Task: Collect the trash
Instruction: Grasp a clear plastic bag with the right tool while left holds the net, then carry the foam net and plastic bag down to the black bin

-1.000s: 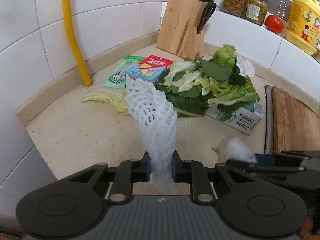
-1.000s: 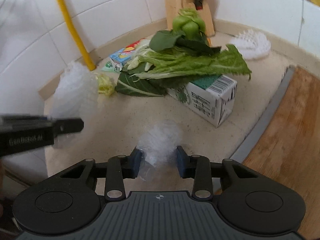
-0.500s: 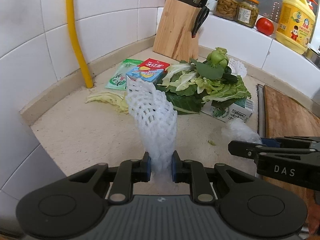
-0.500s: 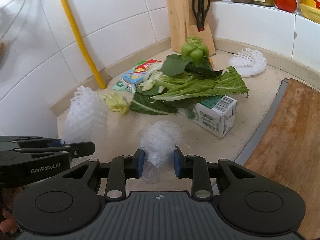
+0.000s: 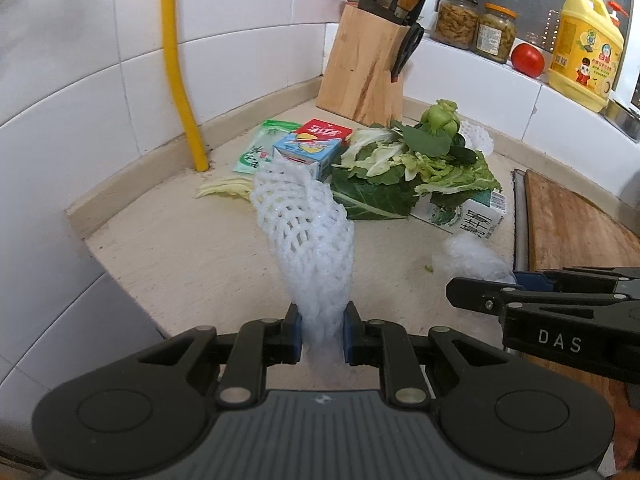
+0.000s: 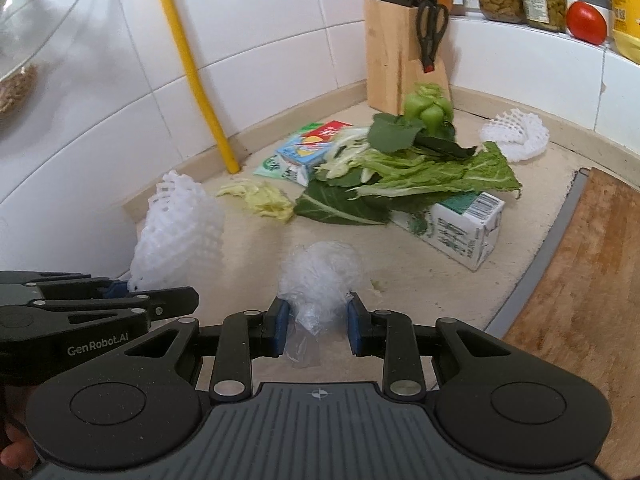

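left gripper clamped on white foam net | right gripper clamped on crumpled clear plastic | both above counter

Leaves are covering most of the milk carton, leaving only its right end showing. The foam net is hiding part of the blue carton behind it in the left view. The yellow bottle is running off the right view's edge. Jar labels are reading too small to make out. The cutting board is being cut off at the right.
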Demonstrator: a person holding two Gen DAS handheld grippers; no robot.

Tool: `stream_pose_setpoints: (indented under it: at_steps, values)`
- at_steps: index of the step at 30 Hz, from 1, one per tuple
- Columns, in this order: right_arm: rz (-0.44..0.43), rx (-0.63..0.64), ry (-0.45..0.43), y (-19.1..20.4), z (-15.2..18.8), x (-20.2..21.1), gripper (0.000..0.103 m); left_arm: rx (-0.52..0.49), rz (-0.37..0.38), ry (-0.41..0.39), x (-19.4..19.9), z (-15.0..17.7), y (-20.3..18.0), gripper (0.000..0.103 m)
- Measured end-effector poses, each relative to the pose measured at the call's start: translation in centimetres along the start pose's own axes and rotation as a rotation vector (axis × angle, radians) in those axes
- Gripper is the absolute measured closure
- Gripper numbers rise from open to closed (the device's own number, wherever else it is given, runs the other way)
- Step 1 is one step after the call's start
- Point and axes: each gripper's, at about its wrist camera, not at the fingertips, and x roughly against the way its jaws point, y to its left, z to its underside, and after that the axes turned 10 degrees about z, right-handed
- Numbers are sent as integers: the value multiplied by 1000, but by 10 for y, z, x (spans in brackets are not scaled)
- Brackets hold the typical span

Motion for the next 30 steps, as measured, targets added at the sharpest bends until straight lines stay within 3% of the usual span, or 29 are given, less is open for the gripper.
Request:
stream_pose_setpoints:
  at_steps: [30]
  values:
    - [-253, 242, 30, 139, 11, 2, 67, 200, -219, -70, 82, 58, 90, 88]
